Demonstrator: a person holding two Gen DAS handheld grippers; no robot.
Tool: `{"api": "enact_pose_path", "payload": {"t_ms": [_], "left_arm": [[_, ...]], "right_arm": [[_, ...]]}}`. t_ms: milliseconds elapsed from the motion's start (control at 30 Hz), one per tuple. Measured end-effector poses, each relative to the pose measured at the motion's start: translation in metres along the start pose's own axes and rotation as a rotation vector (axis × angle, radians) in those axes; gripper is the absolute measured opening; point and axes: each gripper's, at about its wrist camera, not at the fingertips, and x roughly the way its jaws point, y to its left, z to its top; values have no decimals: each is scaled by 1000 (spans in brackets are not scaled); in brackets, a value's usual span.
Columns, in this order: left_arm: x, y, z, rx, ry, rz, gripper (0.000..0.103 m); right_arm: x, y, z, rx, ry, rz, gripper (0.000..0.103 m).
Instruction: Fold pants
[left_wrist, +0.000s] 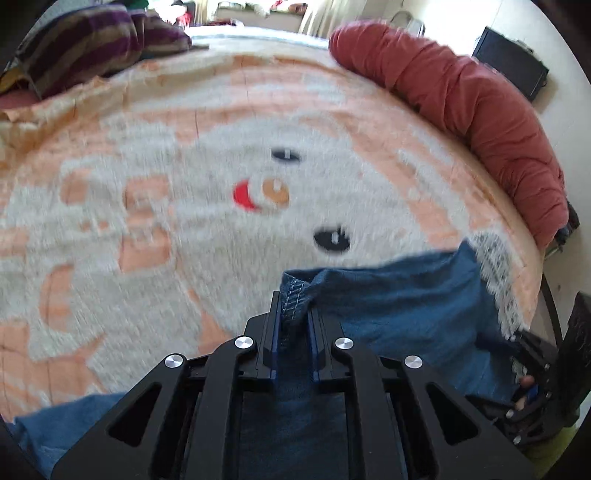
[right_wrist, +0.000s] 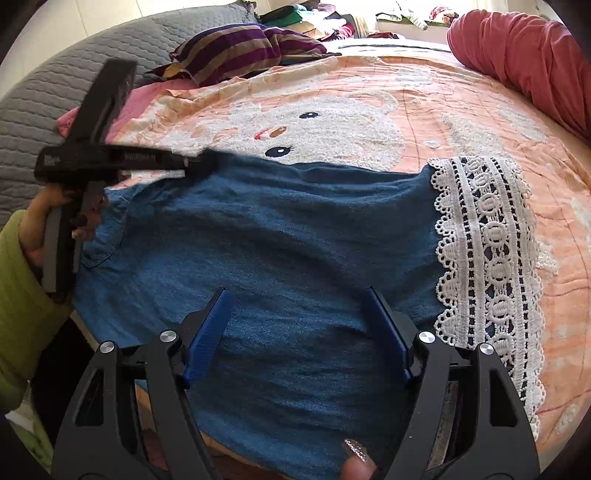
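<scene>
Now pinching a stitched hem corner of the blue denim pants (right_wrist: 280, 236) with the left gripper (left_wrist: 293, 314), jaws clenched on the fabric, a fold of seam standing up between the blue pads. Meanwhile hovering the right gripper (right_wrist: 295, 317) over the middle of the cloth, jaws spread wide with nothing between them, only denim showing below them. Pants lying spread across the peach bedspread (right_wrist: 461, 96), partly covering the white bear face (right_wrist: 314, 122), white lace trim (right_wrist: 491, 236) along the edge on the picture's right, red bolster (right_wrist: 524, 55) well apart at the far edge of the bed. Probably at the start of a fold, with one corner gripped and the matching one not yet taken. To do it well: lower the right gripper to the edge nearest it and bite deep enough to catch every layer (a shallow nip on denim tends to slip), then lift both corners to the same height, keeping the span between them taut but not stretched. Carry the edge across in one level sweep, lay lace on lace or hem on hem, and release only once the cloth rests flat. Worth watching: a lone-sided pull dragging the whole garment over the bedspread.
</scene>
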Motion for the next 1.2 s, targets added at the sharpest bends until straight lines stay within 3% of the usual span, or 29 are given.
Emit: {"api": "enact_pose_path", "payload": {"t_ms": [200,333,400,500,633,767,900,967,1033,1100,1200], "left_arm": [[26,14,-6,-58,23,4,11],[22,17,-10,-61,-7,-17,11],[23,18,-12,-64,-15,-30,11],[22,19,-14,-63,-32,-35,11],[21,23,-15,-80,-37,-56,11],[21,24,-14,-90,-37,-68,11],[22,20,-14,-75,-41,-50,11],[22,19,-14,-74,-41,-44,11],[22,18,-13,-77,-45,-42,10],[19,17,-14,-77,-56,-42,10],[8,15,-11,-72,-94,-51,9]], "right_arm": [[1,4,1,-5,2,-10,67],[-23,-11,9,58,-76,9,67],[-40,-31,22,93,-140,-69,67],[-50,-72,44,171,-167,-124,66],[-34,-114,67,205,-112,-143,58],[1,-132,79,216,-24,-79,44],[30,-140,76,224,43,-35,39],[27,-137,73,205,28,-21,26],[23,-129,70,182,3,9,20],[14,-124,67,162,-37,-2,18],[-15,-118,68,151,-169,-6,17]]}}
